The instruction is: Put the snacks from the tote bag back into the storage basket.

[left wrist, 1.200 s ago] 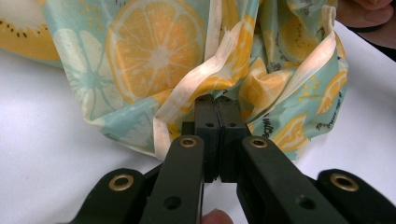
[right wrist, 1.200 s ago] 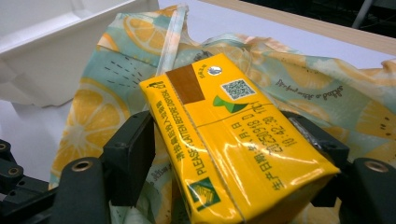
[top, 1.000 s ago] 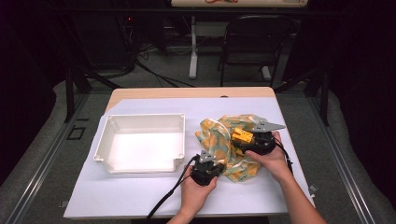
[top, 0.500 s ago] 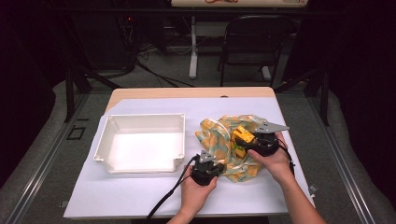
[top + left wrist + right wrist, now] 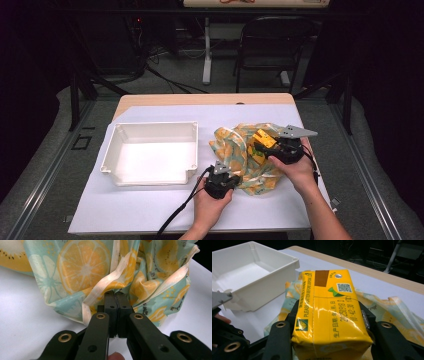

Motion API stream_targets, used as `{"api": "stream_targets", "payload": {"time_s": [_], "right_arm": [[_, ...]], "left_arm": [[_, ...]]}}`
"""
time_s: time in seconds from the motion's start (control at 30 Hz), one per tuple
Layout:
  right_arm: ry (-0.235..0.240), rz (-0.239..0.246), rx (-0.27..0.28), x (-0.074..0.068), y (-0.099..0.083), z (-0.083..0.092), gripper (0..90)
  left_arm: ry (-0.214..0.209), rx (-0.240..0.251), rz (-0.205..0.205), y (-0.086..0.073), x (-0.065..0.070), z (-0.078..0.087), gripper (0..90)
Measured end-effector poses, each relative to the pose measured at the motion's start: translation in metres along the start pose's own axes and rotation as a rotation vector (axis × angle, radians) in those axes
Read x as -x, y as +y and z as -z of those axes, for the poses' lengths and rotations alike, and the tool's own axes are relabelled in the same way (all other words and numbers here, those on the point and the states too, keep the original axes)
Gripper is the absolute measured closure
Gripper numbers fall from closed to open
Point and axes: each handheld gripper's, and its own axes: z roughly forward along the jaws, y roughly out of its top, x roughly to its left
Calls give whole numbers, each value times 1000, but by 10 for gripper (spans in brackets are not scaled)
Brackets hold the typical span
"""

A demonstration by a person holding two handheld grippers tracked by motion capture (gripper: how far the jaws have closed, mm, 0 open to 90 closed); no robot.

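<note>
A crumpled cloth bag [image 5: 239, 150] with a lemon-slice print lies on the white table right of the middle. My left gripper [image 5: 230, 176] is at its near edge, shut on a cream-trimmed fold of the bag [image 5: 85, 267]; in the left gripper view the gripper [image 5: 116, 293] has its jaws pressed together on the fabric. My right gripper [image 5: 266, 146] hovers over the bag, shut on a yellow carton [image 5: 263, 138]. In the right gripper view the carton [image 5: 332, 307] sits lengthwise between the two black jaws of the gripper [image 5: 330, 307], above the fabric.
An empty white tray [image 5: 150, 125] stands left of the bag, and its near wall [image 5: 262, 287] is close to the carton. The table's wooden far edge [image 5: 200, 99] runs behind. A folding chair [image 5: 270, 40] stands beyond the table.
The right gripper has lifted the yellow carton a little higher above the bag. The left gripper has stayed shut on the bag's edge.
</note>
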Motion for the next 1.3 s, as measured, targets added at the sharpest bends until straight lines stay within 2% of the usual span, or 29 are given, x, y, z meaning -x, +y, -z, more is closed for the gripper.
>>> {"api": "stream_targets", "payload": {"time_s": [0.13,0.2,0.27,0.4,0.5,0.53,0.6,0.77,0.87,0.93,0.97,1.03,1.1,1.3], "right_arm": [[-5,-14,11,-4,7,5,519],[-4,-22,12,-6,9,8,519],[-11,-24,15,-10,11,12,519],[-16,-32,14,-15,13,19,518],[-23,-47,17,-18,14,24,519],[-26,-49,16,-18,15,25,518],[-32,-60,22,-19,15,30,518],[-33,-73,34,-22,16,38,518],[-21,-83,42,-26,17,43,518],[-21,-94,48,-30,17,44,518],[-21,-93,43,-31,18,45,518],[-18,-98,44,-36,19,46,518],[-15,-93,50,-39,20,48,518],[3,-95,60,-47,25,55,518]], "left_arm": [[-1,21,18,0,-1,1,851],[-10,41,41,-1,-4,4,794],[-18,65,41,0,-6,7,708],[-3,116,-4,4,-5,20,554],[-6,146,-9,10,-5,36,455],[7,162,-17,12,-4,41,426],[18,172,-26,14,-5,51,371],[20,160,-95,12,-10,70,263],[40,176,-103,10,-12,82,165],[46,200,-116,8,-11,87,157],[49,194,-134,8,-11,89,150],[56,197,-143,9,-11,91,116],[55,205,-129,9,-10,92,84],[38,194,-149,12,-4,93,37]]}}
